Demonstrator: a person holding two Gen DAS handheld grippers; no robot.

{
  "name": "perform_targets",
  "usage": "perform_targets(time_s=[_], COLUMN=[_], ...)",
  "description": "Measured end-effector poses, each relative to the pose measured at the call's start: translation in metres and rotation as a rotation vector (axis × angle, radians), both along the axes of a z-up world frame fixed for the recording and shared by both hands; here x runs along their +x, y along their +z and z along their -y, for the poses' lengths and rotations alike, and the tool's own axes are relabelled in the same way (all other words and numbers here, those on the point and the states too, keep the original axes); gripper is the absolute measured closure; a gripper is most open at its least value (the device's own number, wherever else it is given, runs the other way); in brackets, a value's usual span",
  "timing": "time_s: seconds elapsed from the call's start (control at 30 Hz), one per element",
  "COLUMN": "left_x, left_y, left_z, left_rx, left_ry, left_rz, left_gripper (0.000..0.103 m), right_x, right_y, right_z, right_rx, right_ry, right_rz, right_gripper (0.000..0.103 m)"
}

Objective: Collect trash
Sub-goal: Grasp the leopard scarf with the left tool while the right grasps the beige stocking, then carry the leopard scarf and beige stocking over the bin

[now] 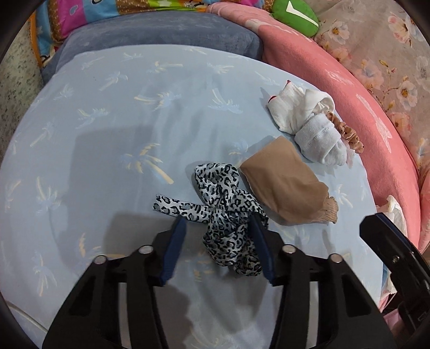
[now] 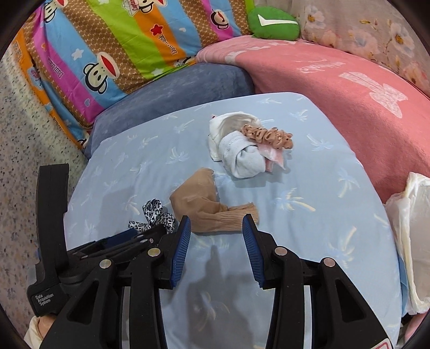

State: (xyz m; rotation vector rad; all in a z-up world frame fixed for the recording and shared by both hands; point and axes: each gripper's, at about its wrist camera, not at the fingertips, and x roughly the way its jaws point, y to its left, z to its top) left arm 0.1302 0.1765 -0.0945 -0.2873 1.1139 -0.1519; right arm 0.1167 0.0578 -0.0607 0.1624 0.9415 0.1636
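The leopard-print ribbon lies bunched on the light-blue palm-print cushion, and the left gripper has its jaws set wide around the ribbon's lower half, the right pad touching the fabric and the left pad just clear of one loose tail. Just beside the ribbon, toward the pink blanket, lies a tan nylon stocking, touching the ribbon's upper loop. Beyond the stocking, nearer the blanket, sits a small heap: a white sock, a rolled pale-blue sock and a brown scrunchie, all touching one another.

The right gripper hovers over the stocking's ribbed cuff, jaws wide and holding nothing, with the cuff lying between the fingertips. A white plastic bag rests at the cushion's edge beside the blanket. Behind the cushion are a grey-blue pillow, a striped cartoon-monkey quilt and a green plush toy.
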Motion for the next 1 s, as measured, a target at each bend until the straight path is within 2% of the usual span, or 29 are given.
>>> perform_targets(time_s=[0.13,0.17,0.5,0.63,0.77,1.0], left_x=[0.001,0.001,-0.001,-0.001,-0.003,-0.009], left_y=[-0.001,-0.001,0.0,0.003,0.012,0.031], left_z=[-0.009,-0.011,-0.017,-0.015,-0.01,0.008], left_rx=[-0.048,-0.057,-0.052,-0.051,-0.037,-0.038], left_ry=[0.012,0.015,0.027,0.021,0.008,-0.027], left_rz=[-0.009,-0.011,-0.009,-0.004,0.013,0.055], left_gripper=[0.086,0.089,0.092,0.093,0.093,0.093], right_x=[0.013,0.015,0.037,0.039,0.03,0.011], right_y=[-0.01,-0.012,-0.039,-0.049,-0.042,-0.008], right_z=[-0.007,-0.008,-0.03,-0.028,-0.021,0.0], right_rx=[-0.015,-0.018,-0.029,-0.002,0.027,0.052], right_ry=[0.012,0.014,0.044,0.045,0.042,0.009], right_rz=[-0.021,-0.027,-0.087,-0.126,-0.105,-0.027], right_gripper=[0.063,0.063,0.063,0.099,0.101,0.101])
